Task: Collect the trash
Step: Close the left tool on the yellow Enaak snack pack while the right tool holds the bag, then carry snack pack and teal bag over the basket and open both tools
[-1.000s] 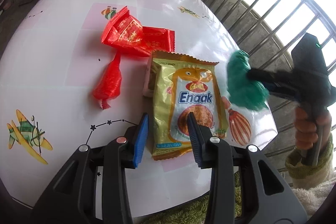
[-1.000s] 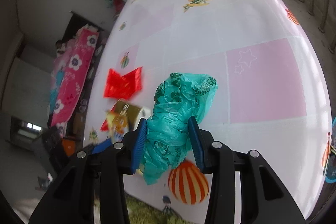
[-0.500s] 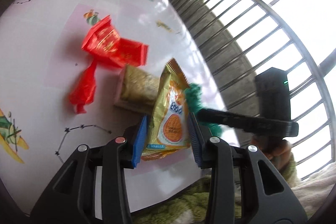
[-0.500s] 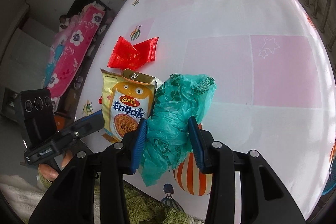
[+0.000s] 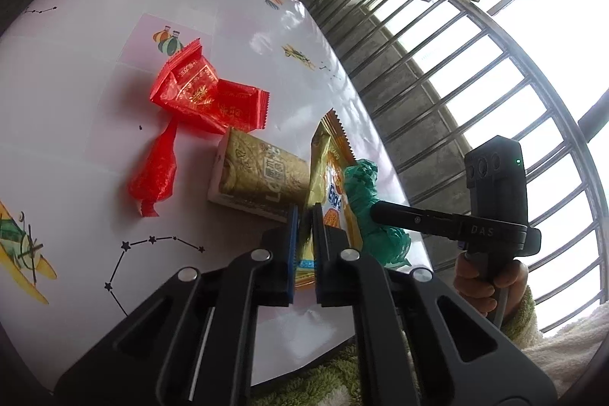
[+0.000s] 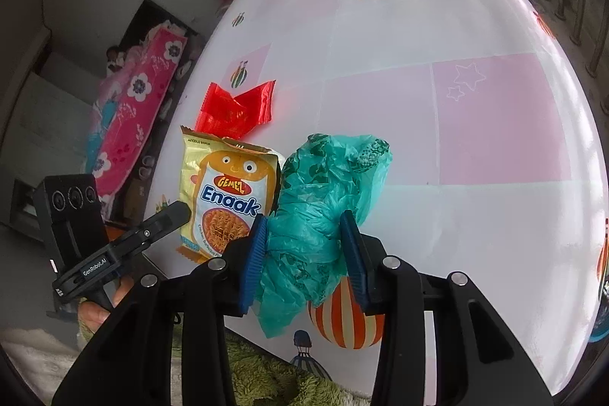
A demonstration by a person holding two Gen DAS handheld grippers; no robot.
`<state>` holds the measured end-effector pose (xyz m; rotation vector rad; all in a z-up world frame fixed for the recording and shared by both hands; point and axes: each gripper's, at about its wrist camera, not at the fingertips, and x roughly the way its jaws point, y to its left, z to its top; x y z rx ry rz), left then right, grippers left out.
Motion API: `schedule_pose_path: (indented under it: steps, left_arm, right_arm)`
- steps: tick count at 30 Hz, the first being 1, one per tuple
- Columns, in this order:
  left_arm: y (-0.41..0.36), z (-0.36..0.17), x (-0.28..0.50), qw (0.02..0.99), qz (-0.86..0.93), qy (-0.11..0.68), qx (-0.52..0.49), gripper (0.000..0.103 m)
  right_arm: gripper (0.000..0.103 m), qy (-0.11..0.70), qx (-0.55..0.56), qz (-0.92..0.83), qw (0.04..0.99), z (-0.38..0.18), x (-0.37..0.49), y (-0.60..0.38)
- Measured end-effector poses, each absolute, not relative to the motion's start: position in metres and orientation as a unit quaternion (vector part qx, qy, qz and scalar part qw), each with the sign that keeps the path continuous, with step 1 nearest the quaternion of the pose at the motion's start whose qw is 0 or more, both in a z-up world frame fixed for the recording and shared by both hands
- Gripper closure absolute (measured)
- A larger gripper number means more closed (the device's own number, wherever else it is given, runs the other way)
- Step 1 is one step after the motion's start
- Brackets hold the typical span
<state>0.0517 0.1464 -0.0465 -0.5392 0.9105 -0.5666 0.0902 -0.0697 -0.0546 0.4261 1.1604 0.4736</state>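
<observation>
Left tongs are seen at the bottom centre, clamped flat on the yellow noodle packet, which is lifted on edge. Right tongs are pinched on a bunched green bag, seemingly meant for the trash. Farther up the counter, a gold pack and red wrappers are left uncollected.

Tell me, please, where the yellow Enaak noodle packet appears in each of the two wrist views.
Left wrist view: yellow Enaak noodle packet stands edge-on at lower centre, pinched in the left gripper.
Right wrist view: packet faces the camera, left of centre, beside the green plastic bag.
Shared landmark: red wrappers behind it.
</observation>
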Motion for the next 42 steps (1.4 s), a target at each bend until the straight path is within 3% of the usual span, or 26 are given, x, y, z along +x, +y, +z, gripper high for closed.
schedule_pose_path:
  steps: [18,26,35,42]
  left_arm:
    - [0.125,-0.009,0.048,0.850,-0.293,0.388,-0.203,0.101]
    - [0.084,0.019,0.063,0.850,-0.336,0.373,-0.162,0.101]
    - [-0.042,0.066,0.094,0.821,-0.448,0.349,-0.054,0.101]
    - [-0.181,0.054,0.102,0.758,-0.517,0.398,0.013,0.101]
  right_arm:
    - [0.065,0.490,0.230,0.207,0.815,-0.027,0.072,-0.112]
    - [0.065,0.448,0.247,0.145,0.847,0.002,0.051,-0.176]
    - [0.065,0.427,0.265,-0.029,0.864,0.040,0.001,-0.311]
    - [0.065,0.461,0.337,-0.144,0.808,-0.006,-0.039,-0.405]
